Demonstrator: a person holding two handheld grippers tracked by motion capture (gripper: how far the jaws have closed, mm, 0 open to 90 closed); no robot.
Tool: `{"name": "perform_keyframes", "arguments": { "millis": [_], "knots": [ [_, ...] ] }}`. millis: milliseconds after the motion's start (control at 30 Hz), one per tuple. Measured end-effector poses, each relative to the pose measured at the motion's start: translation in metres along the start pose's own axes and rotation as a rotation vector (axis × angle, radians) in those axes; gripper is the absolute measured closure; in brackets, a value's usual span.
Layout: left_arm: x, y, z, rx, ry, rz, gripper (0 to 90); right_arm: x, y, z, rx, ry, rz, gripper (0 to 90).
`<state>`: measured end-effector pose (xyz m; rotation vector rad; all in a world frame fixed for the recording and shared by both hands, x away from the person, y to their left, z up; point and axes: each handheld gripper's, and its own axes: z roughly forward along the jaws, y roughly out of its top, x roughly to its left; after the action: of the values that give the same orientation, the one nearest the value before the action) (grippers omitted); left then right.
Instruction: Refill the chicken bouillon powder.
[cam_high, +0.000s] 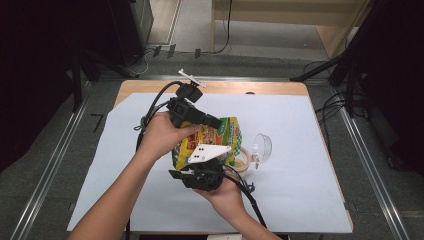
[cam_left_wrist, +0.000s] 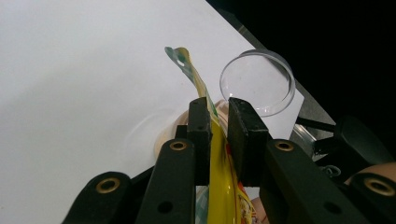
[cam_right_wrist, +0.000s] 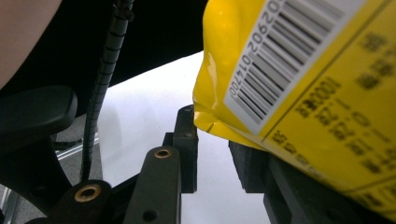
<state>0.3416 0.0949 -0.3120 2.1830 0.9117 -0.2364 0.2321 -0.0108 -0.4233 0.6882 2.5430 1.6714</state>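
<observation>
High view puts a yellow and green printed snack bag (cam_high: 220, 142) near the middle of the white paper sheet (cam_high: 300, 150) that covers the wooden table, held up between two hand-held black grippers. Left gripper (cam_high: 212, 121) comes at the bag from its far side; in the left gripper view its pads (cam_left_wrist: 201, 135) stand a narrow gap apart and pinch the thin yellow edge of the bag (cam_left_wrist: 219, 158). Right gripper (cam_high: 200, 172) sits at the near side under its grey plate; in the right gripper view the bag's barcoded back (cam_right_wrist: 299, 70) lies over the right-hand jaw, and whether the pads press on it is hard to tell. A clear round plastic lid (cam_high: 262, 146) and a roll of beige tape (cam_high: 242, 159) lie just beside the bag, toward the sheet's right edge; the bag hides part of the roll.
</observation>
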Motion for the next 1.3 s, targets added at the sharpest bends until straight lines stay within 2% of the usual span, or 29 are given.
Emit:
{"name": "perform_keyframes", "arguments": {
  "millis": [467,700,867,1100,1300],
  "knots": [
    [-0.001,-0.001,0.0,0.005,0.005,0.008,79.8,0.001,0.0,0.0,-0.001,0.003,0.001,73.3],
    [0.0,-0.006,-0.001,0.004,-0.013,0.004,80.3,0.002,-0.004,0.002,0.018,-0.009,-0.023,73.1],
    [-0.002,-0.01,-0.002,0.007,-0.02,0.024,80.4,0.004,-0.007,0.004,0.014,-0.001,-0.031,70.6],
    [0.0,-0.018,-0.003,0.001,-0.037,0.026,80.2,0.006,-0.013,0.008,0.015,0.014,-0.05,65.9],
    [0.002,-0.026,-0.004,-0.001,-0.05,0.037,80.2,0.008,-0.019,0.012,0.034,0.01,-0.064,65.3]
  ]
}}
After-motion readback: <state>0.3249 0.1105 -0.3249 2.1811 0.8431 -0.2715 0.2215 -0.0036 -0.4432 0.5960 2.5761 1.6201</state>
